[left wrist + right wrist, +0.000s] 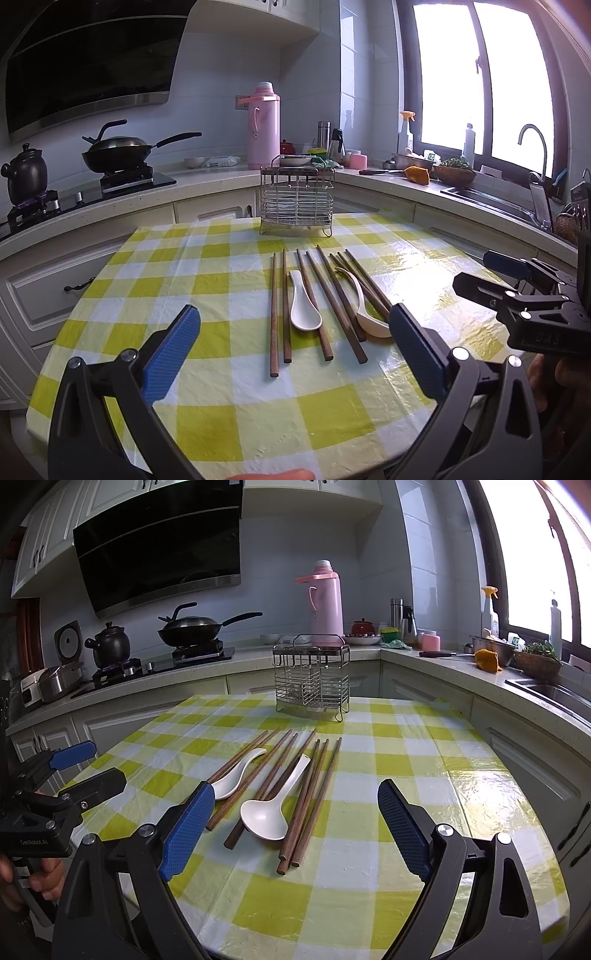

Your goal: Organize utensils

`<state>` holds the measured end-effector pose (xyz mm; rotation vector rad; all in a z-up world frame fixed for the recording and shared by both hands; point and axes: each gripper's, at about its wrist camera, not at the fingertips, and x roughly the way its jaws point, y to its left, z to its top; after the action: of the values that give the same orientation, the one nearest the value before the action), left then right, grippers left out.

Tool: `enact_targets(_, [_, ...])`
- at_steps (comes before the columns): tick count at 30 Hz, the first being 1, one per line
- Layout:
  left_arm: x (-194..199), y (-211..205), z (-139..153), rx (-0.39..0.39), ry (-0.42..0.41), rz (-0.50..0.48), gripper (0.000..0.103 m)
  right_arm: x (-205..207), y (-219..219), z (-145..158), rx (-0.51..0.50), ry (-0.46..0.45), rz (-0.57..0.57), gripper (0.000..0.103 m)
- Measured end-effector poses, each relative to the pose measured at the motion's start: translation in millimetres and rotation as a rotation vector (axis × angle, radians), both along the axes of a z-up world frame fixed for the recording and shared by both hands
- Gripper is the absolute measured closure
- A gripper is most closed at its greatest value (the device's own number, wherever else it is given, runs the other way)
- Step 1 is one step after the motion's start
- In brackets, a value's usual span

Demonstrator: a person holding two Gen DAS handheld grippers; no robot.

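Kitchen cabinets ringed a checked-cloth worktop (221,424) where the utensils lay loose: eight wooden chopsticks (303,801) as far as I could count, and two white spoons (264,818), fanned out before one empty wire caddy (312,677). Nothing seemed sorted yet. Both the left tool (295,354) and right tool (295,830) hovered spread wide, holding nothing. Next, one probably needed to pinch a chopstick and carry it to the caddy.

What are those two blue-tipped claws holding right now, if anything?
Nothing. Both the left gripper and right gripper are open and empty; the chopsticks and spoons lie untouched on the table.
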<state>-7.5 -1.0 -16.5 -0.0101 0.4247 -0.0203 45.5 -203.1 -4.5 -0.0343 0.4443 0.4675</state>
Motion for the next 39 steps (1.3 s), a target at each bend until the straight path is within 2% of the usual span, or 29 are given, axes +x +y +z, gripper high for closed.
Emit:
enact_targets(4, [-2.0,0.7,0.1,-0.002,-0.015,0.014,0.004,-0.1,-0.4,0.0,-0.001,0.001,0.002,0.019])
enact_targets(12, [-1.2,-0.7,1.4,-0.021,-0.002,-0.021,0.004,-1.3,0.3,-0.1,-0.001,0.003,0.003,0.019])
enact_targets(39, [-2.7,-1.6,3.7,-0.016,-0.006,-0.012,0.004,0.4,-0.3,-0.8,0.005,0.005,0.002,0.019])
